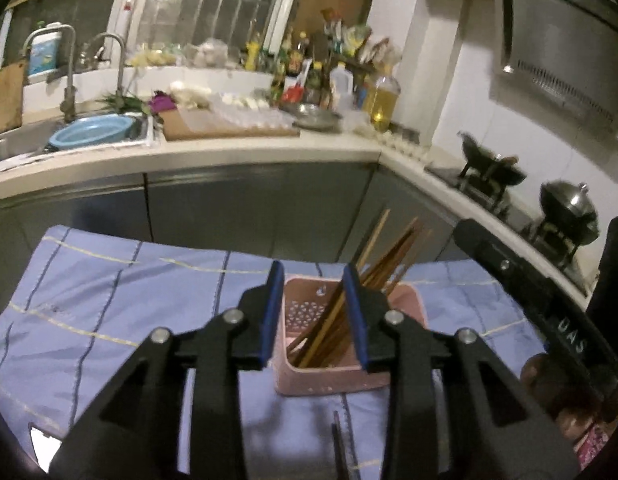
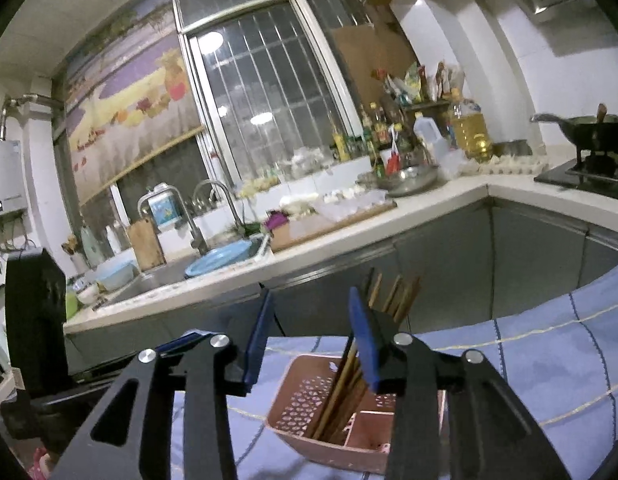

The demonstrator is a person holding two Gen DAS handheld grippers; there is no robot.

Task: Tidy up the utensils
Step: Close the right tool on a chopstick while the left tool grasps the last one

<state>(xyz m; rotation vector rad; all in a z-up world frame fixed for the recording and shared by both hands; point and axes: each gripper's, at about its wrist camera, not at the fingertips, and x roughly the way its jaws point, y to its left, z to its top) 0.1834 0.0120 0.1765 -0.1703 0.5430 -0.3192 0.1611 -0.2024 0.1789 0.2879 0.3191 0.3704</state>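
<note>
A pink perforated utensil holder (image 1: 329, 380) (image 2: 309, 412) stands on a lilac striped cloth (image 1: 109, 300) (image 2: 549, 360). Several brown chopsticks (image 1: 389, 256) (image 2: 341, 392) stand in it, leaning to the right. My left gripper (image 1: 312, 280) hovers just in front of and above the holder, open, with the chopsticks close to its right finger. My right gripper (image 2: 309, 308) is also open above the holder, and the chopsticks pass behind its right finger. Neither pair of pads presses on anything. A thin dark stick (image 1: 337, 436) lies on the cloth near the bottom edge.
Behind the cloth runs a kitchen counter (image 1: 229, 152) with grey cabinet doors. On it are a sink with a blue basin (image 1: 93, 130), a cutting board (image 1: 229, 128), several bottles (image 1: 385, 100) and a stove with a wok (image 1: 493, 168). The right gripper's black body (image 1: 529, 280) sits at the right.
</note>
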